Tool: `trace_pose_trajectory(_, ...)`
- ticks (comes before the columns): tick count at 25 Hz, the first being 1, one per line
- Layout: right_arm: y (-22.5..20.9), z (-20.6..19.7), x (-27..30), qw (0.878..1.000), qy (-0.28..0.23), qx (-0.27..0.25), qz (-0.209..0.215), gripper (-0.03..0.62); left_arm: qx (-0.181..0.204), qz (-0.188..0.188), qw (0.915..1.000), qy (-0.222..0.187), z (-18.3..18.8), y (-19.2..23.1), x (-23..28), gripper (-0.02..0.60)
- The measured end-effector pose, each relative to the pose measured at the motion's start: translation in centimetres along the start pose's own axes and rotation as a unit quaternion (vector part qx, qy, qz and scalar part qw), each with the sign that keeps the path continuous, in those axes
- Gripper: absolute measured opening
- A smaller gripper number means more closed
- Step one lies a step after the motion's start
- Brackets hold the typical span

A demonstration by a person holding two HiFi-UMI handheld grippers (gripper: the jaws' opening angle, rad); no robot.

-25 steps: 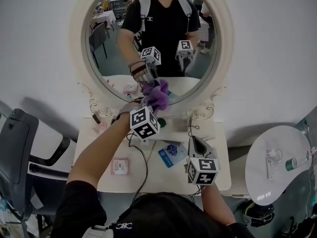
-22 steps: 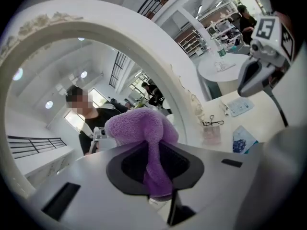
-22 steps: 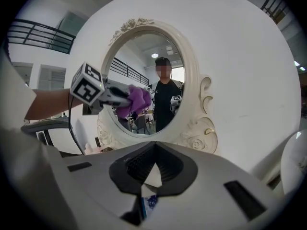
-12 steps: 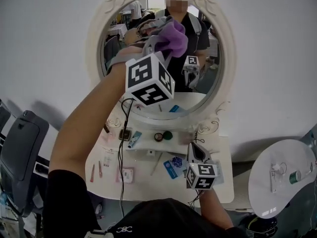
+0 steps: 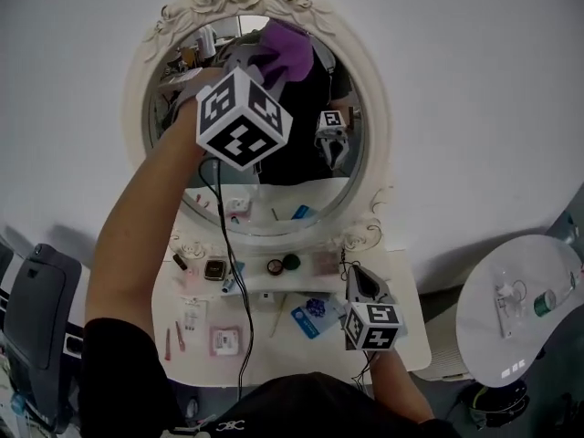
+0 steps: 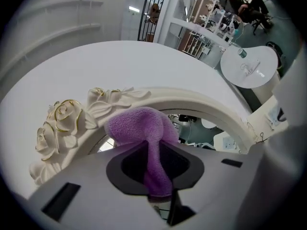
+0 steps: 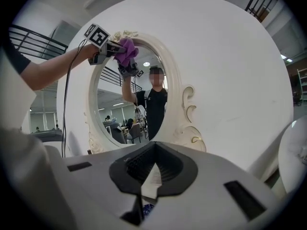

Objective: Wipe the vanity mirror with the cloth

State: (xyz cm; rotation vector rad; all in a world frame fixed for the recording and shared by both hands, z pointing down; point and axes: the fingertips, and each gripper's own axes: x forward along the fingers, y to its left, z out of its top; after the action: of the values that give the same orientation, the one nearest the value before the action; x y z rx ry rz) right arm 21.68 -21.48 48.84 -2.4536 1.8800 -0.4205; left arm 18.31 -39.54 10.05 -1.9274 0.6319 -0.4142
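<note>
We clamp the fleecy purple cloth (image 6: 139, 126) in the left claw (image 6: 158, 195) at the oval vanity mirror's (image 5: 292, 199) top, beside its rose-carved frame (image 6: 62, 123), higher than before. The right claw (image 7: 141, 195) is closed and empty.

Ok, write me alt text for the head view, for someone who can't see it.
The left gripper, arm raised, holds a purple cloth at the top of an oval vanity mirror with a white rose-carved frame. The right gripper hangs low over the white vanity table, which is strewn with small items, and holds nothing.
</note>
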Motion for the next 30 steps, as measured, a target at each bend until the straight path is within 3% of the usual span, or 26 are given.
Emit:
trace_pose_trajectory(3, -0.9, -0.4, 0.0, 1.0, 0.009, 0.005, -0.004, 0.009, 0.018, 0.001, 0.9998, 0.007, -0.1, -0.9, 0.2, 0.072)
trace_pose_trajectory(6, -1.4, -0.8, 0.2, 1.0, 0.018, 0.005, -0.007, 0.009, 0.033, -0.024, 0.9989, 0.022, -0.4, -2.7, 0.5, 0.072)
trace_pose_trajectory(9, -1.4, -0.9, 0.3, 1.0, 0.021, 0.004, -0.007, 0.009, 0.035, -0.071, 0.9963, 0.033, -1.4, -6.3, 0.8, 0.072)
trace_pose_trajectory(13, -1.1, -0.9, 0.6, 1.0, 0.027, -0.006, -0.003, 0.009, 0.073, -0.071, 0.994, 0.041, -2.8, -10.5, 1.1, 0.072)
trace_pose_trajectory(17, -0.6, -1.3, 0.8, 0.999, 0.033, -0.013, 0.002, 0.009, 0.067, -0.11, 0.9905, 0.049, -4.9, -15.9, 1.3, 0.072)
trace_pose_trajectory(23, -0.3, -1.6, 1.0, 0.999, 0.041, -0.018, 0.003, 0.009, 0.061, -0.093, 0.9933, 0.032, -7.0, -22.3, 1.7, 0.072)
trace_pose_trajectory(30, -0.7, -1.8, 0.8, 0.999, 0.045, -0.022, -0.006, 0.009, 0.059, -0.112, 0.9916, 0.026, -9.4, -29.0, 2.0, 0.071)
